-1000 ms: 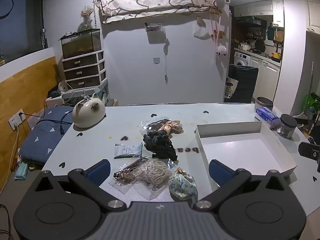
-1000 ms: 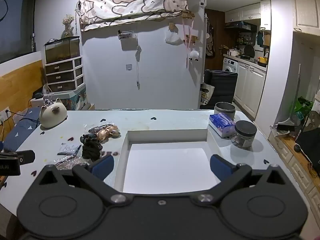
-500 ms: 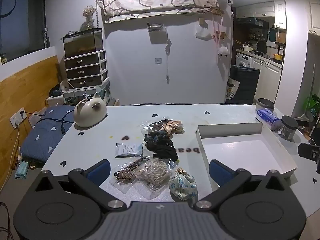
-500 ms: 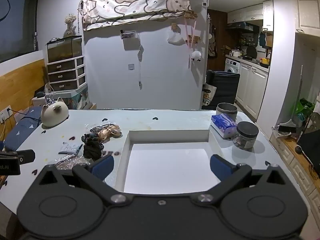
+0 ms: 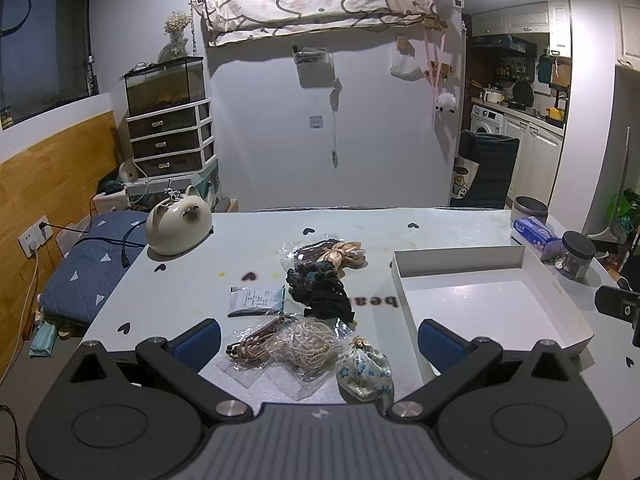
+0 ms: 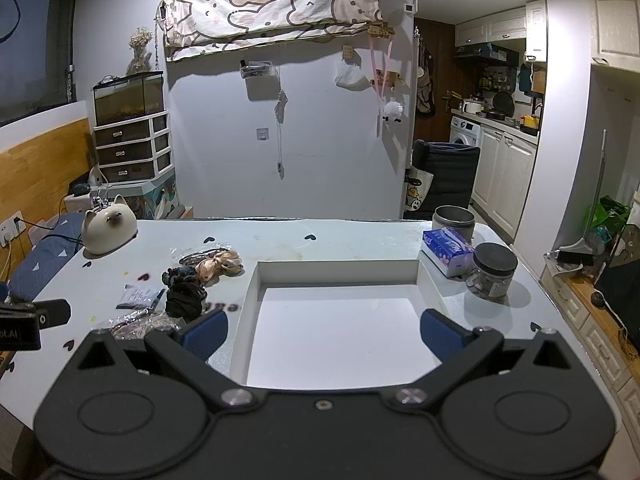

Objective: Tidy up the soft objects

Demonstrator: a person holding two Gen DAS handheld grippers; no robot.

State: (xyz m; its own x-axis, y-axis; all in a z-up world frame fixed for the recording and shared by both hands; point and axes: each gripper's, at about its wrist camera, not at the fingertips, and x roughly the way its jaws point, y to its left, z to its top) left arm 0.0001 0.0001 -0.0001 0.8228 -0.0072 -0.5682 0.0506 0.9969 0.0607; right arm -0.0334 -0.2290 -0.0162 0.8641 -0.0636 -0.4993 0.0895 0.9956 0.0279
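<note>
Soft items lie in a loose row on the white table. A floral pouch (image 5: 364, 370) is nearest, then bagged beige cord (image 5: 308, 346), a black scrunchie pile (image 5: 320, 296) and a peach satin scrunchie (image 5: 344, 254). My left gripper (image 5: 318, 342) is open above the near items, holding nothing. An empty white tray (image 5: 460, 258) stands to their right. My right gripper (image 6: 324, 332) is open and empty over the tray (image 6: 336, 268). The scrunchies (image 6: 186, 294) show left of it.
A ceramic cat (image 5: 178, 226) sits at the table's far left. A small printed packet (image 5: 256, 300) lies left of the scrunchies. A tissue pack (image 6: 448, 250), a metal tin (image 6: 454, 220) and a dark-lidded jar (image 6: 492, 272) stand right of the tray.
Both views have drifted slightly; the table and objects sit a little lower and closer in frame. Nothing was taken hold of or moved.
</note>
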